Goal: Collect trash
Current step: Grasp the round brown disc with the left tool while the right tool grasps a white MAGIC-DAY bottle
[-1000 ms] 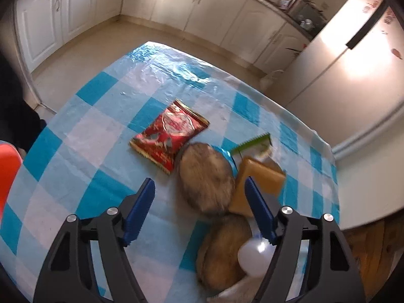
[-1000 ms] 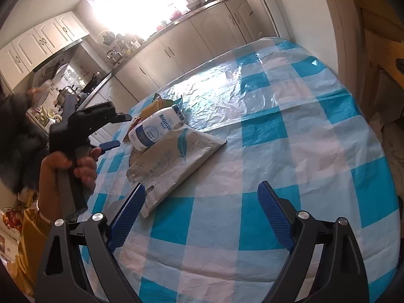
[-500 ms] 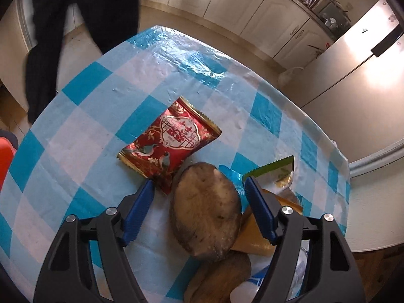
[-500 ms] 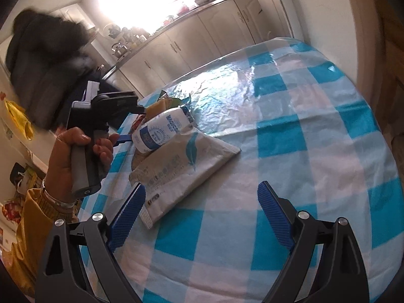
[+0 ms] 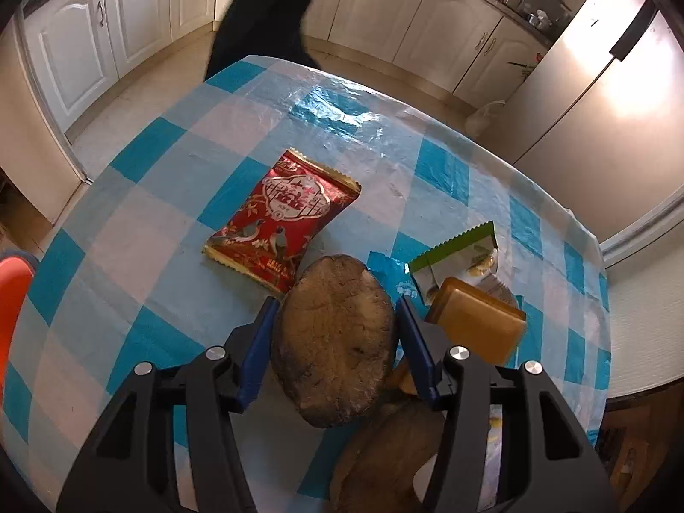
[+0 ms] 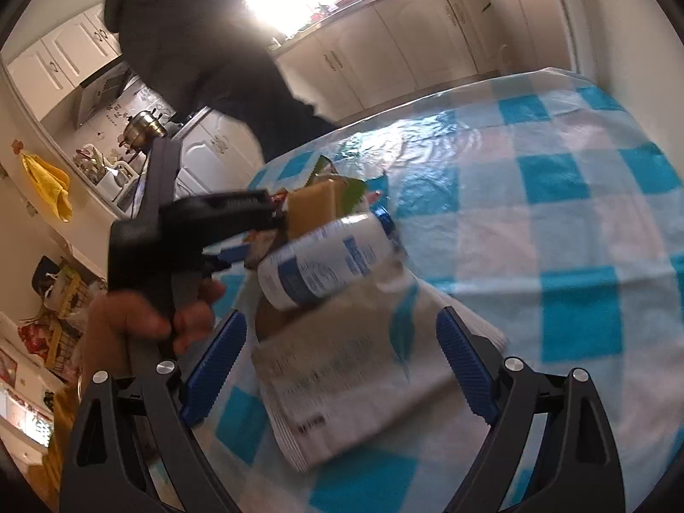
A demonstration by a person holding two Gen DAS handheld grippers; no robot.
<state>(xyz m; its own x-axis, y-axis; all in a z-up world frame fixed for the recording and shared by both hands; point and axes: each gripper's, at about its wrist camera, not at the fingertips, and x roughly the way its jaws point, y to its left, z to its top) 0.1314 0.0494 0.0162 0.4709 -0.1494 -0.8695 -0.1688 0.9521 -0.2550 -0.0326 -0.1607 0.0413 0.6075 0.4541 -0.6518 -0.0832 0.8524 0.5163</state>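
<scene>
In the left wrist view my left gripper (image 5: 335, 329) has its jaws against both sides of a brown round flat thing (image 5: 333, 337) on the checked tablecloth (image 5: 128, 222). A second brown round piece (image 5: 384, 457) lies below it. A red snack packet (image 5: 284, 218), a green-edged wrapper (image 5: 461, 252) and an amber box (image 5: 479, 325) lie around it. In the right wrist view my right gripper (image 6: 342, 363) is open over a grey paper bag (image 6: 355, 376). A white and blue bottle (image 6: 325, 265) lies just beyond the bag.
A person in dark clothes (image 6: 205, 64) stands at the table's far side. White kitchen cabinets (image 5: 85, 34) and a steel fridge (image 5: 598, 85) ring the room. An orange chair edge (image 5: 13, 299) is at the left. The left gripper also shows in the right wrist view (image 6: 239, 231).
My left gripper moved forward and closed its jaws onto the brown round thing. My right gripper moved closer to the paper bag and bottle. The dark-clothed person stepped up to the table.
</scene>
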